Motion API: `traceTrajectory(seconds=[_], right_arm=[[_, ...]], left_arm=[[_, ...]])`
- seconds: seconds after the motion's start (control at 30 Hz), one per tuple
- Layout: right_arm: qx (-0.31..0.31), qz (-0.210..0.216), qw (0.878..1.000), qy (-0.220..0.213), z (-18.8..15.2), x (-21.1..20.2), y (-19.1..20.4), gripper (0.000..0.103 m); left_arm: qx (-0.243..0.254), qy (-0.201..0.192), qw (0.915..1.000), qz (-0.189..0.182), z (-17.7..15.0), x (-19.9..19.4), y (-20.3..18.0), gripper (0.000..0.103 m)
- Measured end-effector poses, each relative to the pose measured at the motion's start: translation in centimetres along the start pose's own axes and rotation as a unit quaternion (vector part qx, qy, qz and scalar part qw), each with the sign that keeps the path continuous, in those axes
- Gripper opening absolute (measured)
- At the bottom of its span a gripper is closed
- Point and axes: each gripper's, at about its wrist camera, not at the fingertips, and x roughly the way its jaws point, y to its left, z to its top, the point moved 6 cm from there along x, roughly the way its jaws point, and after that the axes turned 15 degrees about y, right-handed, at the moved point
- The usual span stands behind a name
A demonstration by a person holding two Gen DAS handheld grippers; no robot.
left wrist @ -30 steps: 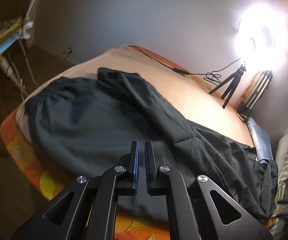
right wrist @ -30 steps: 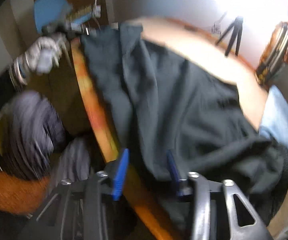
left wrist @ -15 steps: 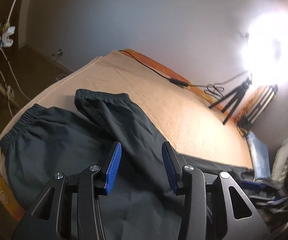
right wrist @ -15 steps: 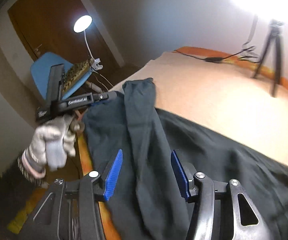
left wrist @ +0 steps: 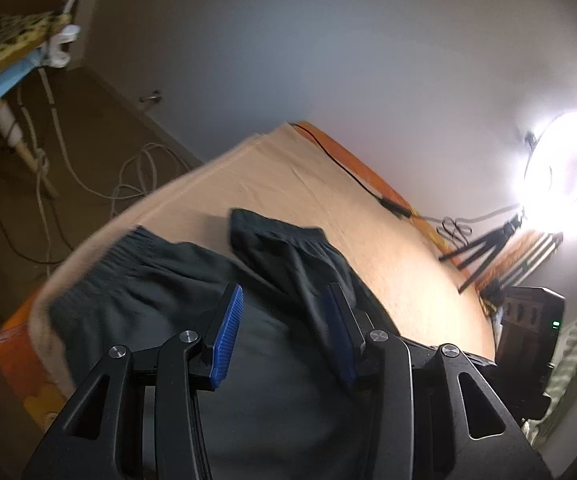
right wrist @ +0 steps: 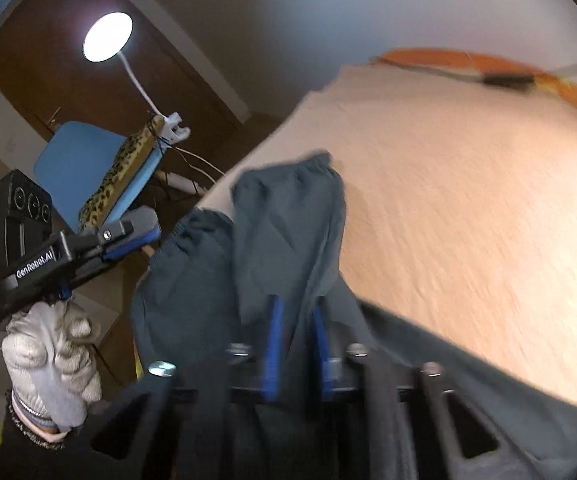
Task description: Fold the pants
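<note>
Dark grey pants (left wrist: 136, 296) lie on a bed with a beige sheet (left wrist: 312, 192); the elastic waistband is at the left and one leg (left wrist: 288, 256) is folded back over the body. My left gripper (left wrist: 284, 332) is open above the pants, its blue pads (left wrist: 228, 336) apart. In the right wrist view the pants (right wrist: 288, 232) hang lifted, and my right gripper (right wrist: 296, 340) is shut on a fold of the raised leg. The left gripper (right wrist: 128, 236) also shows there, held in a gloved hand.
A ring light on a tripod (left wrist: 560, 184) stands at the bed's far right, with a black cable (left wrist: 368, 188) along the orange far edge. A blue chair (right wrist: 84, 164) with patterned cloth, a lamp (right wrist: 108, 36) and floor cables (left wrist: 136, 168) are left of the bed.
My right gripper has closed on the folded pant leg and lifted it. My left gripper, shut a second ago, has opened and stayed open, hovering over the pants.
</note>
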Motion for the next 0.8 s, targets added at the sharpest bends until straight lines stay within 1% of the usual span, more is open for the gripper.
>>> traceTrajectory(seconds=[0.03, 0.13, 0.23, 0.27, 0.3, 0.33, 0.37, 0.4, 0.43, 0.47, 0.5, 0.57, 0.63, 0.73, 0.77, 0.8], right_arm=[[-0.012, 0.007, 1.0, -0.006, 0.6, -0.1, 1.1, 0.001], [-0.053, 0.026, 0.998, -0.012, 1.5, 0.0, 4.9, 0.0], [-0.103, 0.037, 0.994, 0.002, 0.9, 1.0, 8.8, 0.0], [-0.113, 0.048, 0.992, 0.011, 0.4, 1.5, 9.8, 0.0], [-0.13, 0.071, 0.989, 0.026, -0.3, 2.2, 11.2, 0.0], [-0.146, 0.091, 0.984, 0.041, -1.0, 2.8, 12.4, 0.004], [-0.163, 0.101, 0.98, 0.056, -1.8, 3.5, 13.4, 0.006], [-0.178, 0.096, 0.977, 0.07, -2.6, 4.3, 14.3, 0.012], [-0.182, 0.09, 0.976, 0.081, -3.3, 4.9, 14.6, 0.029], [-0.181, 0.093, 0.975, 0.089, -3.8, 5.2, 14.8, 0.033], [-0.176, 0.096, 0.976, 0.089, -4.4, 5.2, 14.7, 0.033], [-0.166, 0.089, 0.978, 0.086, -5.0, 4.7, 13.9, 0.034], [-0.153, 0.075, 0.983, 0.071, -5.2, 3.3, 12.3, 0.035], [-0.122, 0.039, 0.991, 0.041, -5.2, 0.5, 9.1, 0.036], [-0.112, 0.03, 0.993, 0.033, -5.1, -0.4, 8.0, 0.036], [-0.101, 0.023, 0.994, 0.025, -5.1, -1.1, 6.9, 0.036]], left_arm=[[-0.006, -0.003, 1.0, -0.001, 0.0, -0.4, 0.6, 0.041], [-0.025, -0.013, 0.9996, -0.001, -0.2, -1.7, 2.3, 0.041], [-0.036, -0.02, 0.9992, 0.002, -0.5, -2.8, 3.9, 0.041], [-0.039, -0.023, 0.999, 0.004, -0.6, -3.2, 4.4, 0.041], [-0.041, -0.022, 0.9989, 0.004, -0.7, -3.3, 4.7, 0.041], [-0.04, -0.018, 0.999, 0.006, -0.9, -3.5, 5.0, 0.041], [-0.037, -0.016, 0.9992, 0.008, -1.0, -3.3, 4.8, 0.041], [-0.029, -0.013, 0.9994, 0.011, -1.2, -3.3, 4.8, 0.041], [-0.017, -0.011, 0.9997, 0.014, -1.4, -3.3, 4.5, 0.041], [0.004, -0.008, 0.9997, 0.023, -1.7, -3.2, 3.8, 0.041], [0.02, -0.005, 0.9993, 0.032, -1.9, -3.1, 3.5, 0.041], [0.064, 0.002, 0.9967, 0.05, -2.3, -2.4, 1.8, 0.041], [0.116, 0.01, 0.9908, 0.069, -2.8, -1.3, -0.4, 0.054], [0.198, 0.018, 0.9739, 0.11, -3.9, 1.1, -4.3, 0.056], [0.222, 0.022, 0.9662, 0.128, -4.2, 2.1, -5.5, 0.056], [0.244, 0.024, 0.9571, 0.155, -4.5, 3.2, -6.5, 0.057]])
